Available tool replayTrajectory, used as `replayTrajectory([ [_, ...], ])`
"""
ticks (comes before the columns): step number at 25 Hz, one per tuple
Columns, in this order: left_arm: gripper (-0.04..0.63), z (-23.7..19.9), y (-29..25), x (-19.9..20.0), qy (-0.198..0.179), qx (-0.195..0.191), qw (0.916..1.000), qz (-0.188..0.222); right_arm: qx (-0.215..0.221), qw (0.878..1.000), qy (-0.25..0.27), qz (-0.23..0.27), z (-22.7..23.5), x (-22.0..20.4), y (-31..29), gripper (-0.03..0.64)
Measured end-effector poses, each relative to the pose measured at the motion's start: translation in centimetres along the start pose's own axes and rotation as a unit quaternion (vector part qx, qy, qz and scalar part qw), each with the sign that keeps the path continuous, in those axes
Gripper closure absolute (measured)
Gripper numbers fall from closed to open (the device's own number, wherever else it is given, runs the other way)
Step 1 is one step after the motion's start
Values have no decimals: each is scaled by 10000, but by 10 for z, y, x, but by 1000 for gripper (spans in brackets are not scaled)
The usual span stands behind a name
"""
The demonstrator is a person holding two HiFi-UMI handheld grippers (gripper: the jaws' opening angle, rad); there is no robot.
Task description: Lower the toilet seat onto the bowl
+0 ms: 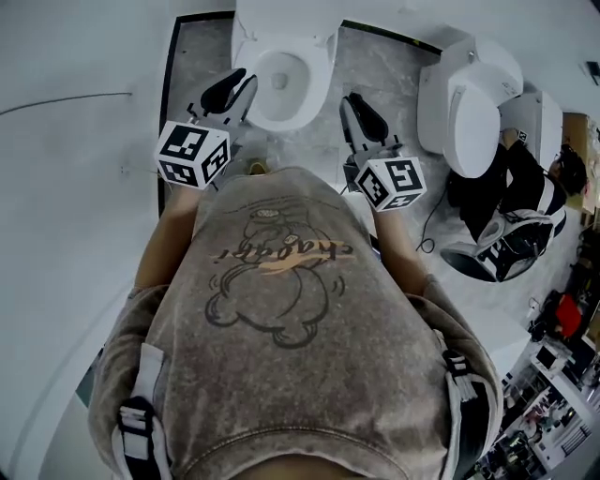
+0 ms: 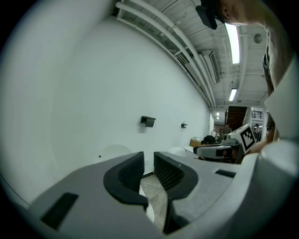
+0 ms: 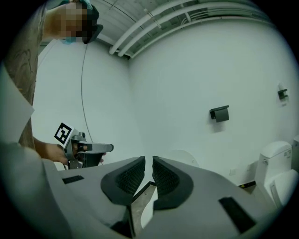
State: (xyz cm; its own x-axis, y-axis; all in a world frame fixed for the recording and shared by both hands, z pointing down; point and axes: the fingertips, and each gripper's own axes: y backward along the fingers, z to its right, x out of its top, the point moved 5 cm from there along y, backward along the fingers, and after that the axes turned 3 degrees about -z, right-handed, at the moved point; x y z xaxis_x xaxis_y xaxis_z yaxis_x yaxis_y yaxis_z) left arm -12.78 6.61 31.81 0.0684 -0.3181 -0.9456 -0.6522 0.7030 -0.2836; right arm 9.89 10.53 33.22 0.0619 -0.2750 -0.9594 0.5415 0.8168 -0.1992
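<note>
Two grippers, left (image 1: pixel 246 84) at 11 o'clock and right (image 1: pixel 349 101) at 1, flanking the bowl (image 1: pixel 272 117); fingers narrowly apart, gripping nothing. Toilet seat (image 1: pixel 281 23) apparently raised at 12. Approach step, likely; next calls for catching the seat's edge and tipping it forward gently.

In the head view both bare forearms reached forward toward the upper middle of the frame, the left forearm (image 1: pixel 161 239) at left and the right forearm (image 1: pixel 401 246) at right. The left gripper (image 1: pixel 247 79) pointed up and slightly right, while the right gripper (image 1: pixel 351 99) pointed up and slightly left. Each gripper's jaws stood nearly together with a narrow slit between the pads and nothing in it.
</note>
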Motion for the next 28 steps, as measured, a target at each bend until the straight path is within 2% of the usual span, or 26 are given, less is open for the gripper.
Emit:
replayTrajectory([
  [4, 582, 0, 11, -5, 136, 77, 9996, 230, -192, 9994, 207, 205, 0, 1, 12, 584],
  [11, 586, 2, 11, -27, 47, 382, 9984, 407, -379, 9989, 227, 149, 11, -16, 14, 591],
  [17, 586, -5, 16, -54, 260, 523, 9977, 355, -506, 9985, 157, 156, 13, -34, 7, 591],
  [28, 586, -5, 10, -44, 353, 529, 9977, 215, -406, 9991, 138, 43, 9, -31, -3, 591],
])
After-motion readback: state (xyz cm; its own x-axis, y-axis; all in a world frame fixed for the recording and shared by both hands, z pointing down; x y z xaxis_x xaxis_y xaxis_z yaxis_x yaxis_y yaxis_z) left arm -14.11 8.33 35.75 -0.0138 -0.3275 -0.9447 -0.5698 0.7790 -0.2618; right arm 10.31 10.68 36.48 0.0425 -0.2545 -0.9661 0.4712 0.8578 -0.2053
